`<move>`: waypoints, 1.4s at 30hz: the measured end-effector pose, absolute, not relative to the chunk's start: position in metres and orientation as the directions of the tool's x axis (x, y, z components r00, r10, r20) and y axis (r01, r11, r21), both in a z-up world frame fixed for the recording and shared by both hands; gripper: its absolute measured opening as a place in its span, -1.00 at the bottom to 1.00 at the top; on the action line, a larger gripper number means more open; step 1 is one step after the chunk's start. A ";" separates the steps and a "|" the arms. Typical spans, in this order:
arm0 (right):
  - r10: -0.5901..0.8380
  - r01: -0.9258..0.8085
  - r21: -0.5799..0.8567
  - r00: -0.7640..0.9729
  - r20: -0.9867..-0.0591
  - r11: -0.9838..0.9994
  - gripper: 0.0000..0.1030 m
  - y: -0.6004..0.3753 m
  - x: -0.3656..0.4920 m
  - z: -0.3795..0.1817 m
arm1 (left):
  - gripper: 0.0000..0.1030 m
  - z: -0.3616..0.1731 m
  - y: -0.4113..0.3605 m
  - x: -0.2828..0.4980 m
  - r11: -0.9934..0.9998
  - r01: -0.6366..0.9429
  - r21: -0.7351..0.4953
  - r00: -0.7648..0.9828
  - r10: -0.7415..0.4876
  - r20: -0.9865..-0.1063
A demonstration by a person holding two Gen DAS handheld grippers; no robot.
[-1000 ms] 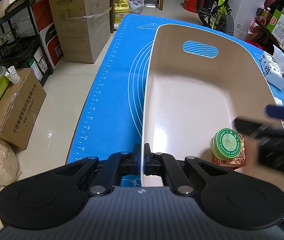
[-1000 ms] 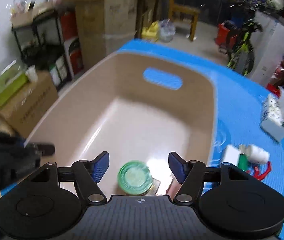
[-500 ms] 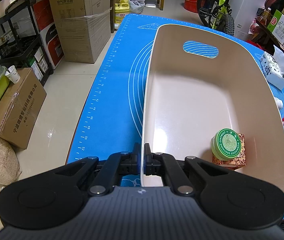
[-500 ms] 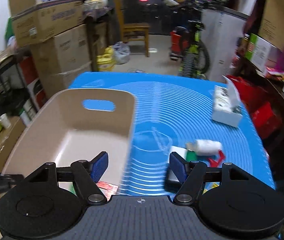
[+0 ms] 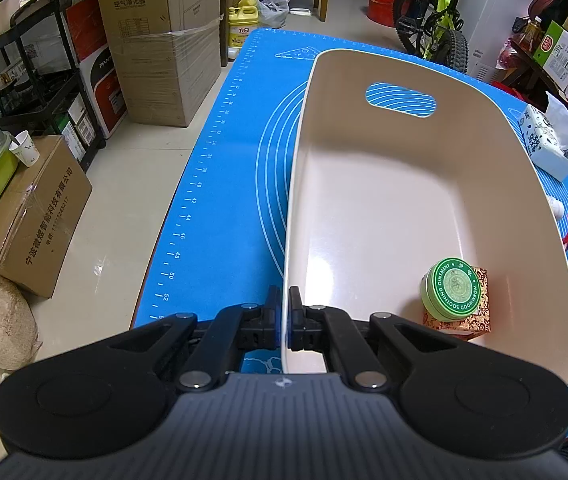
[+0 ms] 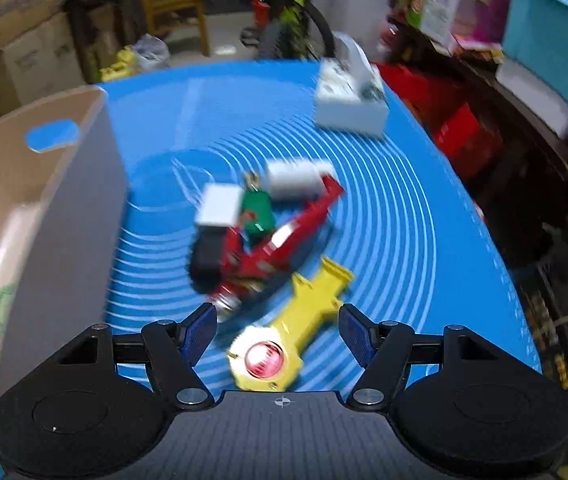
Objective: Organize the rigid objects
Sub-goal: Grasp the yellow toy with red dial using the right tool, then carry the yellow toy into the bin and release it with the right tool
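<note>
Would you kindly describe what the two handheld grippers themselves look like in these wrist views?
Both are matte black. The left gripper and the right gripper each have angular linkage arms with silver pivot screws, two round disc housings, and a ribbed dark grey body bearing a small crosshair mark. The right gripper's finger pads are textured blue. No cables or sleeves show.

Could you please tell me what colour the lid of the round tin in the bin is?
Green with white lettering, clearest in the left wrist view: round tin.

left tongs (image 5: 286,312) clamped, right tongs (image 6: 279,334) spread
</note>
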State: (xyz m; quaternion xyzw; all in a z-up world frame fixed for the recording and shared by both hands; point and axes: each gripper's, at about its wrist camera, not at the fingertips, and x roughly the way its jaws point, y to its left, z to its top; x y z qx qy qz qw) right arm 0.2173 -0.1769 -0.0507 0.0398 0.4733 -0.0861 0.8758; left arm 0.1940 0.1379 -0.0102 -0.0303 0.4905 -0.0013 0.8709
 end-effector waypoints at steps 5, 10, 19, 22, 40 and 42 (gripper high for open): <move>-0.116 0.231 0.001 0.497 -0.860 0.973 0.43 -0.184 0.218 -0.071 | -0.91 -0.010 0.138 0.194 0.998 -0.027 -0.055 0.519 -0.033 -0.854; -0.087 0.240 0.043 0.502 -0.860 0.970 0.43 -0.182 0.216 -0.076 | -0.91 -0.010 0.138 0.194 0.998 -0.028 -0.055 0.518 -0.033 -0.855; -0.096 0.243 0.026 0.477 -0.874 0.970 0.37 -0.174 0.215 -0.091 | -0.90 -0.010 0.138 0.194 0.998 -0.027 -0.056 0.518 -0.034 -0.855; -0.100 0.221 0.014 0.496 -0.863 0.975 0.10 -0.171 0.213 -0.092 | -0.90 -0.010 0.138 0.194 0.998 -0.028 -0.055 0.518 -0.033 -0.855; -0.168 0.250 -0.011 0.617 -0.769 0.968 0.04 -0.174 0.192 -0.062 | -0.90 -0.010 0.138 0.194 0.998 -0.030 -0.056 0.516 -0.033 -0.856; -0.168 0.246 -0.008 0.640 -0.750 0.969 0.04 -0.173 0.190 -0.053 | -0.90 -0.010 0.138 0.194 0.998 -0.030 -0.056 0.516 -0.033 -0.856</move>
